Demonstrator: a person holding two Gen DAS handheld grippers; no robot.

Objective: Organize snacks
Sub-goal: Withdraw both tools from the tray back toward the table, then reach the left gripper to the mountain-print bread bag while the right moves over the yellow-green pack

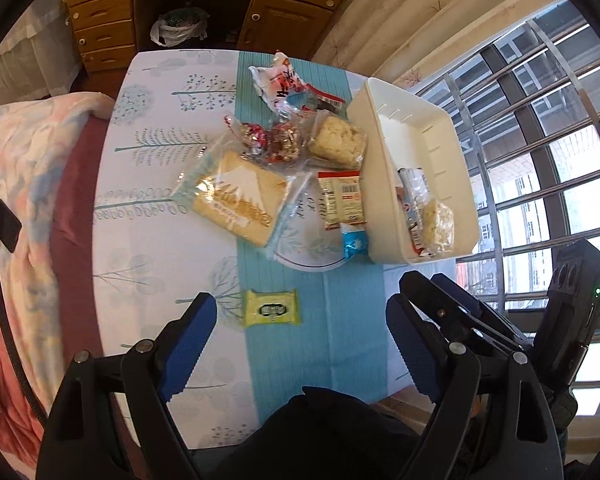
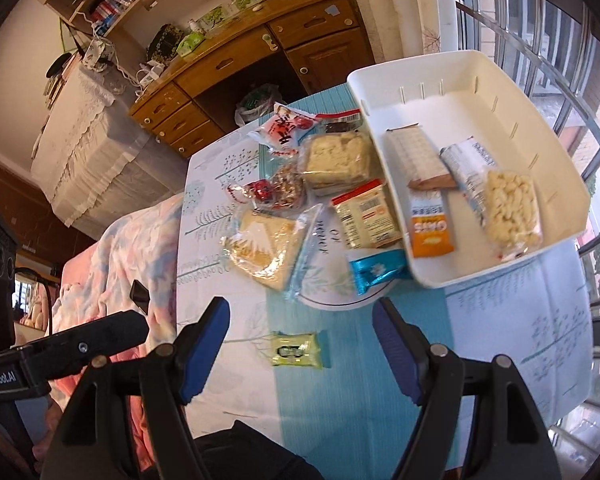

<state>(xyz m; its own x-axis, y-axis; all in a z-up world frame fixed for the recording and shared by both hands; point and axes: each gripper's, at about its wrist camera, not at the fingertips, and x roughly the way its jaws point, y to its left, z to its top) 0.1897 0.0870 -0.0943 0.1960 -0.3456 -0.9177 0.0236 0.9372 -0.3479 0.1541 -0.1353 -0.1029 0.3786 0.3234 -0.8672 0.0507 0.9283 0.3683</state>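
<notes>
A white bin point(image 1: 452, 152) point(image 2: 540, 132) stands at the table's right and holds several snack bars, among them an orange one point(image 2: 432, 226) and a puffed-rice pack point(image 2: 510, 206). Left of it lies a pile of snacks: a mountain-print cookie bag point(image 1: 240, 198) point(image 2: 266, 246), a rice cake pack point(image 1: 336, 142) point(image 2: 336, 158), a red-and-white packet point(image 1: 342, 196) point(image 2: 366, 216) and a blue wrapper point(image 1: 354, 242) point(image 2: 376, 272). A small yellow-green pack point(image 1: 272, 308) point(image 2: 298, 348) lies alone nearer me. My left gripper point(image 1: 302, 336) and right gripper point(image 2: 302, 334) hover open above it, both empty.
The table wears a white tree-print cloth point(image 1: 152, 184) with a teal runner point(image 1: 340, 340). A bed with a pink-and-blue blanket point(image 1: 24, 168) point(image 2: 112, 248) borders the left side. A wooden desk point(image 1: 204, 4) point(image 2: 240, 56) stands beyond the table, a barred window point(image 1: 540, 160) to the right.
</notes>
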